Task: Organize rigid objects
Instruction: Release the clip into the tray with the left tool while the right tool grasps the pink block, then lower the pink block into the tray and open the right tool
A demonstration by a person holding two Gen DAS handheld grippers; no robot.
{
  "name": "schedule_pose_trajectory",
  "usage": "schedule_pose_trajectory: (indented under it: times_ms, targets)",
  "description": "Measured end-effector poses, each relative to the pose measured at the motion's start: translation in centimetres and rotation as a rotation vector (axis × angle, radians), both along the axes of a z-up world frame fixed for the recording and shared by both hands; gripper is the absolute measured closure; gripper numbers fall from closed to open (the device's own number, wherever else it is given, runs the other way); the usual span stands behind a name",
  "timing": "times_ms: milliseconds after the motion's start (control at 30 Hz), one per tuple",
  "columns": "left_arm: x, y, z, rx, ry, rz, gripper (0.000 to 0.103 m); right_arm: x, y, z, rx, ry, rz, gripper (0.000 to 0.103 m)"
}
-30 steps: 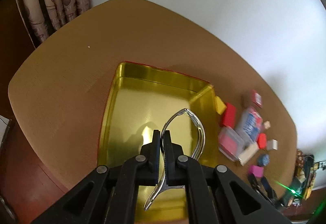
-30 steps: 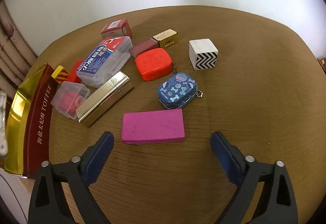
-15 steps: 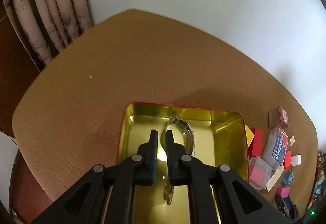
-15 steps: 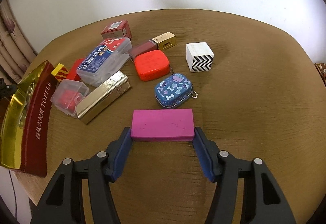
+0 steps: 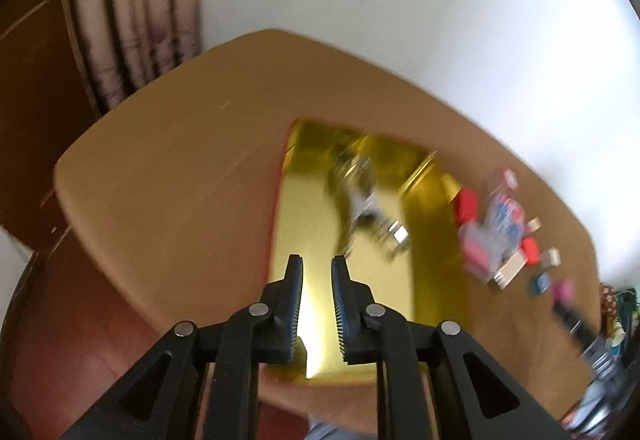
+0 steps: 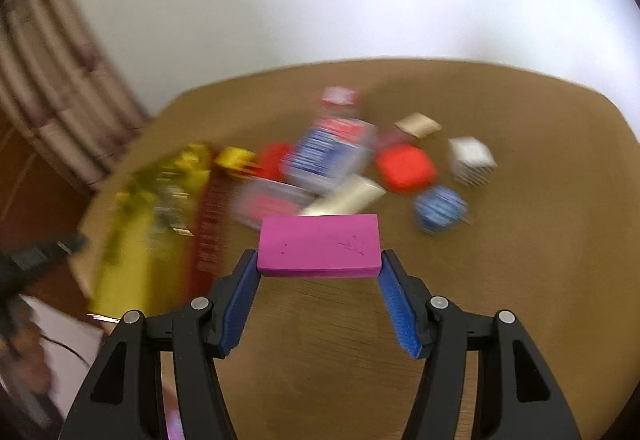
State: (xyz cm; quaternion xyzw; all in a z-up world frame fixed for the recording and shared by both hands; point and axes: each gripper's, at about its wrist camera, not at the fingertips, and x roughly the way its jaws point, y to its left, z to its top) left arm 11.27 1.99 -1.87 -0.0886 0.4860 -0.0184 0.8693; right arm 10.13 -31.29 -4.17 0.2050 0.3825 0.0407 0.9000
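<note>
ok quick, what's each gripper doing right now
left gripper: open, holding nothing, above the gold tin.
right gripper: shut on the pink block.

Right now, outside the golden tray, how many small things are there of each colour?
Pink: 1, flat pink block
Red: 3, rounded red case, red block, small red box
Blue: 1, round blue tin
Yellow: 1, yellow block
White: 1, white patterned cube
Metallic: 2, silver bar, small gold box
Clear: 2, blue-labelled clear box, red-filled clear box
Total: 11 discernible
</note>
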Motion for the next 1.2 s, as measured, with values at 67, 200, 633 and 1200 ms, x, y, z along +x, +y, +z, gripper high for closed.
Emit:
schedule_pose_trajectory:
  times_ms: [67, 200, 633, 1200]
  targets:
    - [-1.2, 1.0, -0.9, 0.008, 0.012, 0.026, 0.087, 2.3, 2.1, 1.3, 0.031, -0.016, 0.084, 0.045]
    - [-2.1, 2.1, -1.6, 0.083, -0.016, 0.098, 0.086, 7.1, 7.4, 2.1, -0.018, -0.016, 0.221, 0.046]
    - [-2.0, 2.2, -2.6, 0.082, -0.037, 0.091, 0.083, 17.6, 12.2, -1.7, -0.121, 0.117, 0.319, 0.045]
    - [-2.7, 0.0, -2.1, 0.18, -0.114, 0.035, 0.082, 1.1, -2.7, -2.1, -0.156, -0.067, -0.058, 0.031]
